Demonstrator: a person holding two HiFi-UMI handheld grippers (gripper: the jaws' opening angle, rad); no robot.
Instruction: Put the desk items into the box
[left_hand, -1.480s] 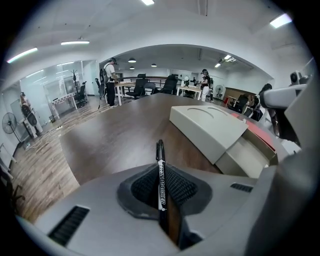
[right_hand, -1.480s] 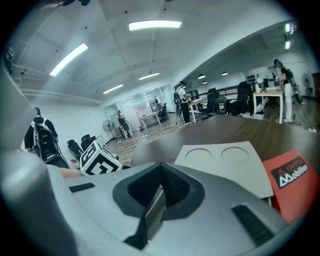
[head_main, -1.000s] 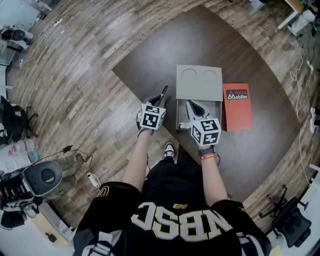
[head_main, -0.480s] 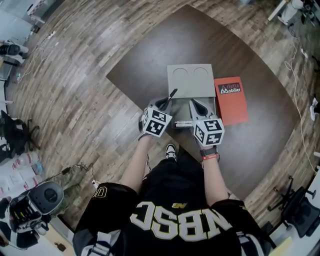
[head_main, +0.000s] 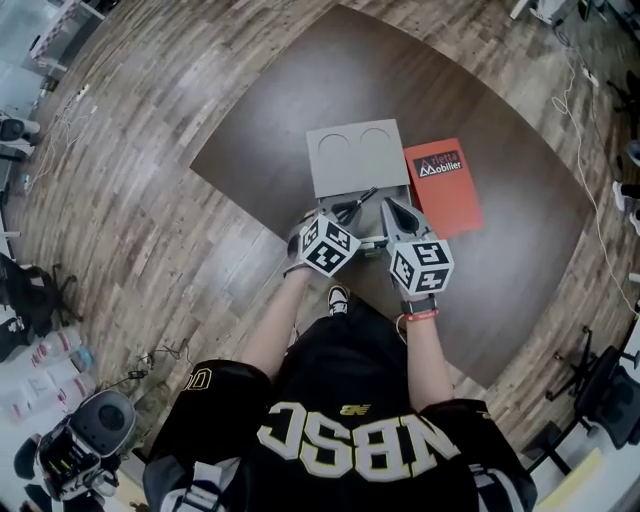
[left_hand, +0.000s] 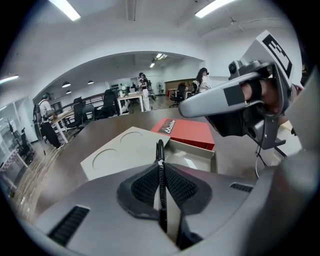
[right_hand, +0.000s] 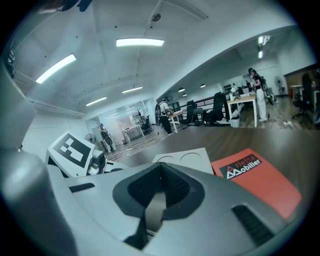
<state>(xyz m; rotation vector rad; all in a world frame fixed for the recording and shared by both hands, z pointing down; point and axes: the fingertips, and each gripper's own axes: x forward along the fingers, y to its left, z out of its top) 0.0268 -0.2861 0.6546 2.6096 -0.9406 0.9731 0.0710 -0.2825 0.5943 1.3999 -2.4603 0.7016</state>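
My left gripper (left_hand: 160, 169) is shut on a thin black pen (left_hand: 160, 150). The pen sticks out forward over the near rim of the open grey box (left_hand: 192, 156). From the head view the pen (head_main: 362, 197) points up and right from the left gripper (head_main: 345, 212), right at the box's opening. The box's flat grey lid (head_main: 355, 155), with two round marks, lies just beyond on the brown table (head_main: 270, 130). My right gripper (head_main: 389, 207) hovers over the box's right side, shut with nothing between its pads (right_hand: 161, 172).
A red booklet (head_main: 446, 186) lies on the table to the right of the lid and box, and shows too in the right gripper view as the red booklet (right_hand: 260, 182). Wood floor surrounds the table, with chairs and desks far behind.
The left gripper has carried the pen to the right, from beside the box to over its opening. The right gripper has stayed over the box's right side.
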